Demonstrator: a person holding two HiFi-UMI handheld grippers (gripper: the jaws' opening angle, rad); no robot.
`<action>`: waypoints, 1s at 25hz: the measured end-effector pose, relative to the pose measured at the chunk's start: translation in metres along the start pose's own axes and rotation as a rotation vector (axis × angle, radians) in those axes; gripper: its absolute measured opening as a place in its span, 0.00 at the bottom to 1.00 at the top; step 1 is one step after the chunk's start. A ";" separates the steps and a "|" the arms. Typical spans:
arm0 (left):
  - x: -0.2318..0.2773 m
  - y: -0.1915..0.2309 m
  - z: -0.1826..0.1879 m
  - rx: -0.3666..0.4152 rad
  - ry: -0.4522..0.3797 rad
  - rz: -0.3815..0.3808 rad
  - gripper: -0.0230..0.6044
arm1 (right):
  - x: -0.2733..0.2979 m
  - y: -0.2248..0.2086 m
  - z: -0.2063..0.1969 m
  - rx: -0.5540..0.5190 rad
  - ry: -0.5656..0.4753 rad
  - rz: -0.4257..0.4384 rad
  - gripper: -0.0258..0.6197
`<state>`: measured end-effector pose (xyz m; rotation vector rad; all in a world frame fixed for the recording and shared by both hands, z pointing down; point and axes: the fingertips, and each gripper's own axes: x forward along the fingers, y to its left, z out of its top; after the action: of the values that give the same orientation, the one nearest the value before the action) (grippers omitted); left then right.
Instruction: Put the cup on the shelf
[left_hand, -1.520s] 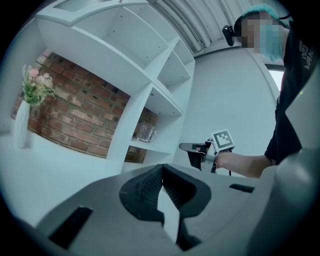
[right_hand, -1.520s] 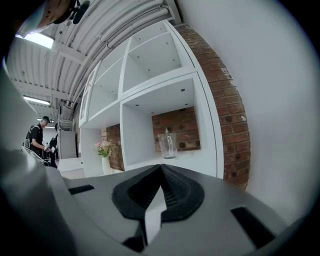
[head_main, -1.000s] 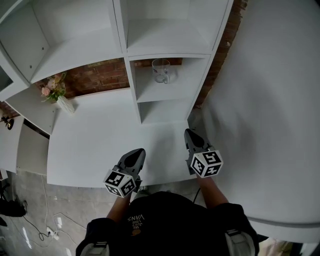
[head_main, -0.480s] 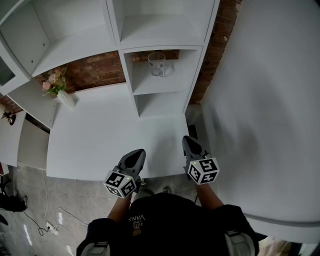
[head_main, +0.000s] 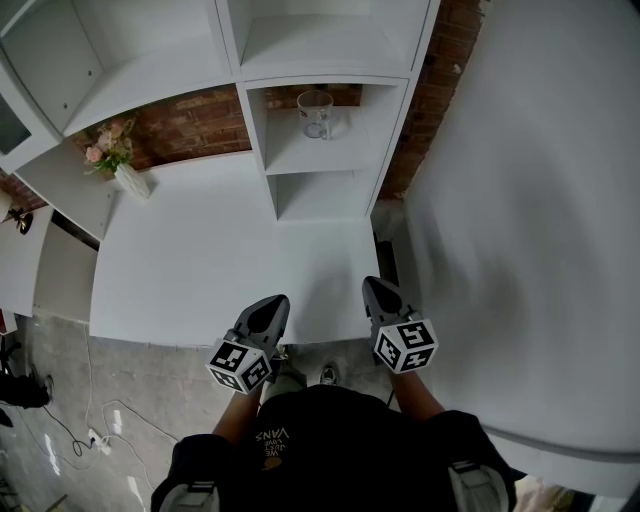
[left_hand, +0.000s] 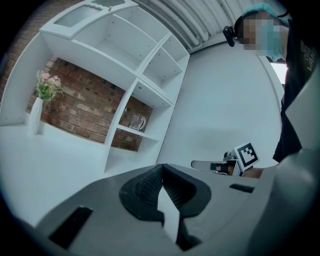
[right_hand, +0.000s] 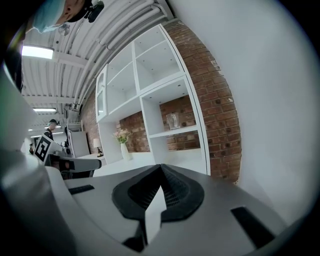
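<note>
A clear glass cup (head_main: 316, 112) stands upright on a middle board of the white shelf unit (head_main: 332, 160), in front of the brick wall. The same cup (left_hand: 137, 121) shows small in the left gripper view, and the cup (right_hand: 173, 120) is also far off in the right gripper view. My left gripper (head_main: 269, 313) hangs at the near edge of the white table (head_main: 190, 270), jaws shut and empty. To its right, my right gripper (head_main: 382, 297) is held level with it, also shut and empty. Both are far from the cup.
A white vase with pink flowers (head_main: 118, 168) stands at the table's back left. A white wall (head_main: 530, 220) closes the right side. Grey floor with cables (head_main: 70, 440) lies at the lower left. Another person (right_hand: 51, 125) stands far off in the right gripper view.
Both grippers and the person have drawn back from the shelf toward the table's near edge. The cup stays on its board.
</note>
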<state>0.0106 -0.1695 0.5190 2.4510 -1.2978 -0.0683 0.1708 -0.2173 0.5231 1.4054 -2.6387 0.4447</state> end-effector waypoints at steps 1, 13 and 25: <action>0.000 0.000 -0.001 -0.001 0.000 0.003 0.05 | 0.000 0.000 -0.003 0.000 0.006 0.005 0.04; -0.008 -0.008 -0.009 0.002 0.015 0.013 0.05 | -0.011 0.005 -0.022 -0.014 0.054 0.015 0.04; -0.018 -0.008 -0.005 0.008 0.007 0.011 0.05 | -0.010 0.014 -0.021 -0.027 0.059 0.024 0.04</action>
<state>0.0078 -0.1493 0.5189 2.4482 -1.3107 -0.0524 0.1641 -0.1952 0.5381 1.3335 -2.6068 0.4448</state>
